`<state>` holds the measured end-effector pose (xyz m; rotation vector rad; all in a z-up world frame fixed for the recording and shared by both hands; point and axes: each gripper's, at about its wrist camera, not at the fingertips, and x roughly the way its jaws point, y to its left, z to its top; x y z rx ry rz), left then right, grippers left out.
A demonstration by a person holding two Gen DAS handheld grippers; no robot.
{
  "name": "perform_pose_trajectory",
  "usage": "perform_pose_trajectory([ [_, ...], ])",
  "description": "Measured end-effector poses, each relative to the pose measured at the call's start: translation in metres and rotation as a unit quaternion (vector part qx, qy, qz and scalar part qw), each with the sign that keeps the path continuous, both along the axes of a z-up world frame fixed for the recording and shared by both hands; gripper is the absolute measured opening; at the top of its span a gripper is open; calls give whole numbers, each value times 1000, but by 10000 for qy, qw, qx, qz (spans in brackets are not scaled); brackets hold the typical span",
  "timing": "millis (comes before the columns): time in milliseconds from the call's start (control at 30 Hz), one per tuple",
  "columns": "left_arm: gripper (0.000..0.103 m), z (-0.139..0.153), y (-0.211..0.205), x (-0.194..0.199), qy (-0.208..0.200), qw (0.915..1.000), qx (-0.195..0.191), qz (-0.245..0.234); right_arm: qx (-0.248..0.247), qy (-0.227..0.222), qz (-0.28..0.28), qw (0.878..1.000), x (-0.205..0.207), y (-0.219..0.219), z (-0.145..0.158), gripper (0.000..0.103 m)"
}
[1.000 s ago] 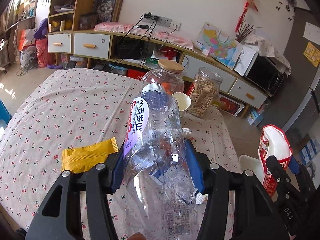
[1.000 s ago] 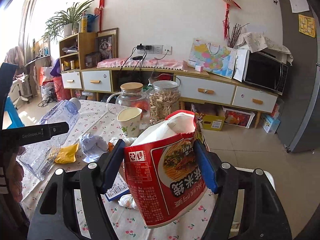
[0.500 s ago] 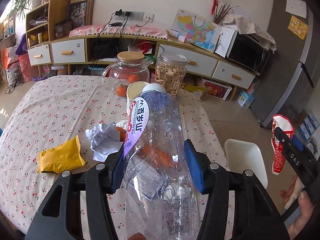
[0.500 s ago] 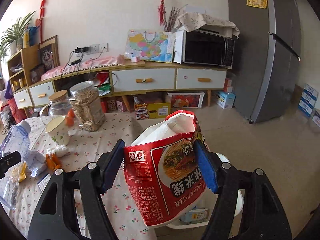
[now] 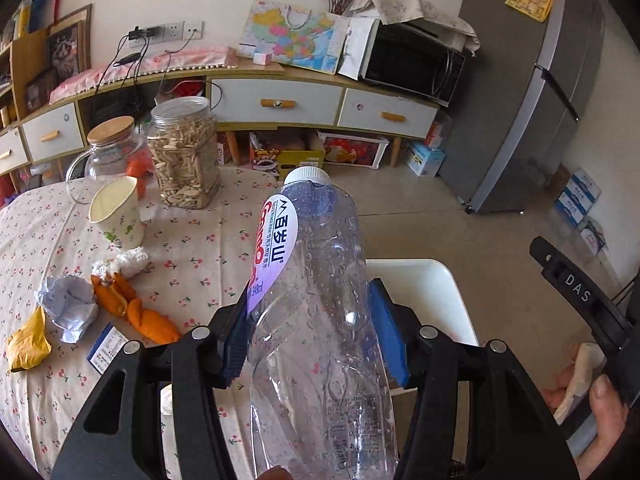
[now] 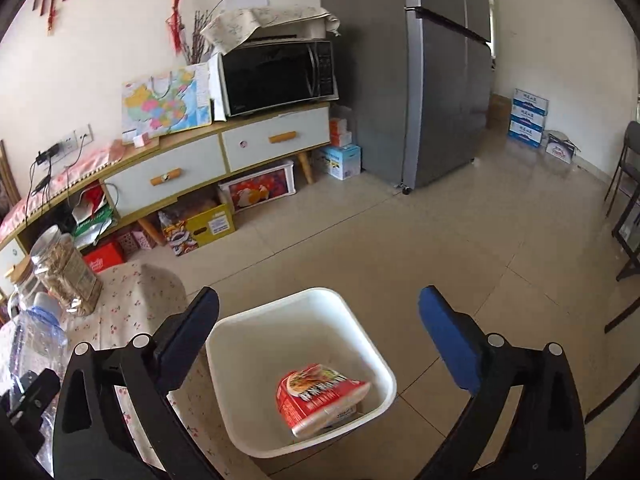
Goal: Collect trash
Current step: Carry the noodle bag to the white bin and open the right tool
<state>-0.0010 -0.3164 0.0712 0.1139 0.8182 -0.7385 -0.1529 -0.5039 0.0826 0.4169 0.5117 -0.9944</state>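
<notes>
My left gripper (image 5: 310, 332) is shut on a crumpled clear plastic bottle (image 5: 312, 304) with a white cap, held over the table's right edge near the white bin (image 5: 432, 292). My right gripper (image 6: 318, 320) hangs above that white bin (image 6: 256, 332) with its jaws opening and nothing between them. A red noodle packet (image 6: 316, 396) lies inside the bin. On the cherry-print table (image 5: 192, 248) lie orange peel (image 5: 136, 308), crumpled paper (image 5: 68, 304), a yellow wrapper (image 5: 26, 344), a white tissue wad (image 5: 128, 260) and a small printed box (image 5: 106, 346).
A paper cup (image 5: 116, 212), a jar of seeds (image 5: 184, 152) and a glass jar with a wooden lid (image 5: 108, 156) stand at the table's far side. A low sideboard with a microwave (image 6: 276, 76) and a grey fridge (image 6: 432, 72) line the wall. A person's hand (image 5: 592, 392) holds the right gripper.
Both grippers swung right toward the bin. The right gripper opened and the red noodle packet dropped into the bin. The left gripper kept its hold on the bottle.
</notes>
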Motion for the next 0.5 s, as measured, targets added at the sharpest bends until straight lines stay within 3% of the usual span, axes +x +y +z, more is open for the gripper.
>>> perform_pose_trajectory([
  [467, 55, -34, -120, -46, 515, 9929, 260, -1040, 160, -812, -879, 9927, -70, -40, 17, 96],
  [500, 60, -35, -126, -50, 512, 9921, 289, -1108, 175, -857, -929, 9918, -74, -42, 17, 96],
])
